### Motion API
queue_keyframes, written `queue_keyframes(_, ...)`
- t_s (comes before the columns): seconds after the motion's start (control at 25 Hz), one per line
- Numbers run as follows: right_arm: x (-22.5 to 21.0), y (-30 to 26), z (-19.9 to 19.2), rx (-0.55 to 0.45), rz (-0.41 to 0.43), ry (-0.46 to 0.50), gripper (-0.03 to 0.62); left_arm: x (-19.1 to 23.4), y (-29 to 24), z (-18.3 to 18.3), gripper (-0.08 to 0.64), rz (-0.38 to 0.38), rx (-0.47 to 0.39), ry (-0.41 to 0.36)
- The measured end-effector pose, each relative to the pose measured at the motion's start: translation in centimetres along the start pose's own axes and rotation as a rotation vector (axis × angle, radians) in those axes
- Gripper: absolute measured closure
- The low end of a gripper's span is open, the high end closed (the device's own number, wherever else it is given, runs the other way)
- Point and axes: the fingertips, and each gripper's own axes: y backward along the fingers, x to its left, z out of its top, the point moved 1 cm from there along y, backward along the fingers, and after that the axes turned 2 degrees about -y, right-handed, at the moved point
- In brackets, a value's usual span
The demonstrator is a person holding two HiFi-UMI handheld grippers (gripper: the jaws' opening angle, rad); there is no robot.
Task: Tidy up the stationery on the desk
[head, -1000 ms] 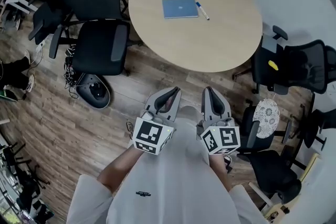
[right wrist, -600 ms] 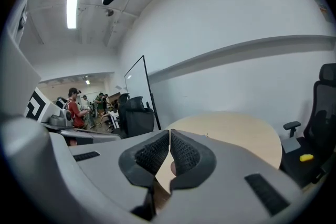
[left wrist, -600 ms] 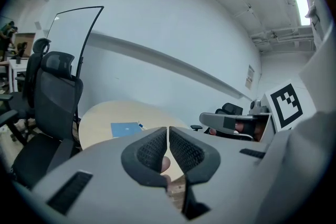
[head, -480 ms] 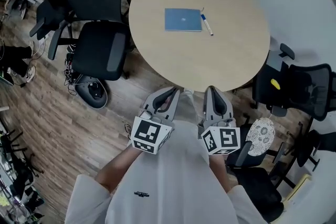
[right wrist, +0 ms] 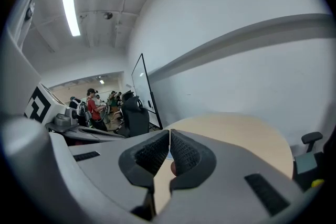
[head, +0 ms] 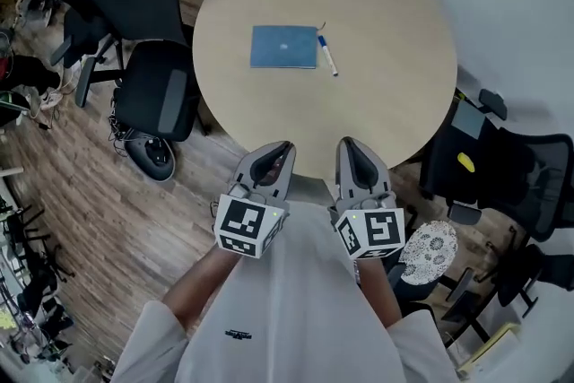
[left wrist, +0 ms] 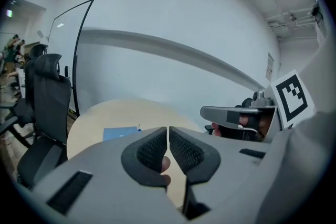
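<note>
A blue notebook (head: 284, 47) lies flat on the round wooden table (head: 386, 22), with a white marker with a blue cap (head: 327, 55) just to its right. In the left gripper view the notebook (left wrist: 119, 133) shows beyond the jaws. Both grippers hang side by side at the table's near edge, well short of the notebook. My left gripper (head: 281, 148) is shut with nothing between its pads, as the left gripper view (left wrist: 168, 130) shows. My right gripper (head: 349, 144) is also shut and empty, seen likewise in the right gripper view (right wrist: 170, 134).
Black office chairs stand left of the table (head: 152, 90) and to its right (head: 502, 161). A black base with cables (head: 148, 154) rests on the wood floor at the left. A white patterned seat (head: 427, 252) is at the lower right. People (right wrist: 94, 108) stand far off.
Both grippers have travelled forward together to the table's near edge. The table, notebook and marker now sit closer and lower in the head view. Jaws stayed shut.
</note>
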Motion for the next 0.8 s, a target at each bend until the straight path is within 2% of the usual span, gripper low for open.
queue_keyframes(0.16,-2.9,-2.2,0.2,0.026,0.015,-0.007,0.558,1.0,-2.4,0.7,0.529,0.054,0.009,0.023)
queue_keyframes(0.32,-3.9,-4.6,0.3,0.047,0.022,0.000,0.558,2.5,-4.3,0.9,0.529,0.075,0.026,0.023)
queue_keyframes(0.48,-4.2,-7.2,0.0,0.066,0.023,-0.001,0.558,4.3,-6.2,1.0,0.529,0.070,0.051,0.006)
queue_keyframes(0.8,-4.7,-11.2,-1.1,0.112,0.009,-0.033,0.558,6.9,-9.6,0.3,0.529,0.050,0.098,0.026)
